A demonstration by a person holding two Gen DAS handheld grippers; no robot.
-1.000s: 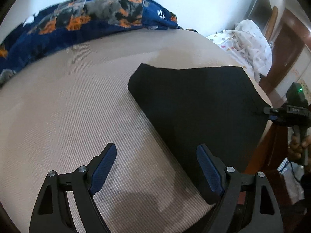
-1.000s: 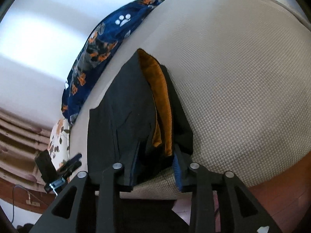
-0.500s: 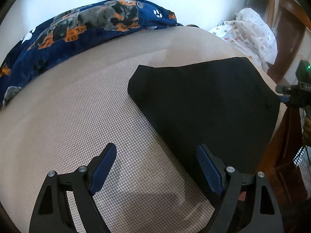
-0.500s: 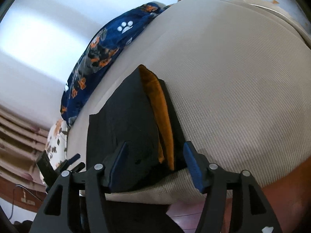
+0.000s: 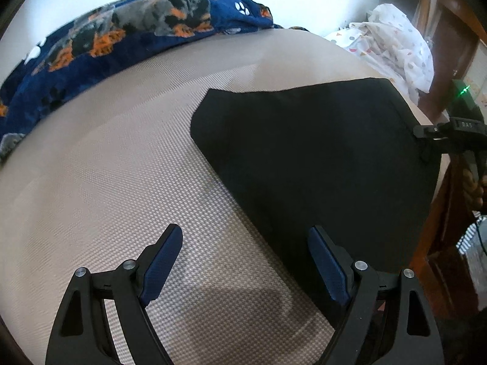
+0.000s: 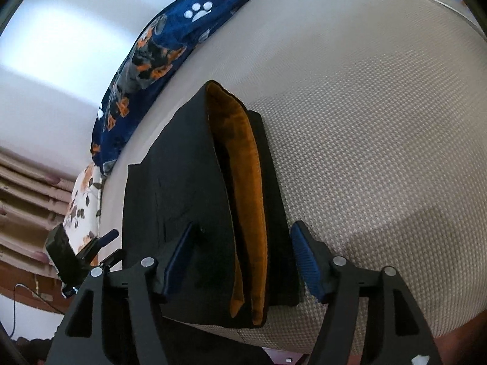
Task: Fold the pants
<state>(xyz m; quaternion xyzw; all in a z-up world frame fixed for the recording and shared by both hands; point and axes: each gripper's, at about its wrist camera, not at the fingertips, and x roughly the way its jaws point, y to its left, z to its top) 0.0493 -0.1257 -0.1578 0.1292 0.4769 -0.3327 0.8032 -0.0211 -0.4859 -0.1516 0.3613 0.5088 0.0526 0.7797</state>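
Right gripper has just been opening; its jaws now stand spread astride the near edge of the black folded pants with orange fleece lining, pads clear. Left gripper hangs spread, empty, over the beige woven bed cover. Pants lie flat near the bed's edge; fold looks nearly done, maybe one more. Blue paw-print blanket sits far off, nothing blocking.

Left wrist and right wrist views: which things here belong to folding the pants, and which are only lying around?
Belong to the job:
- black pants with orange lining, folded on the beige bed
- left tongs, open
- right tongs, just opened, astride the pants

Just lying about:
- blue paw-print blanket
- white dotted cloth
- floral cloth
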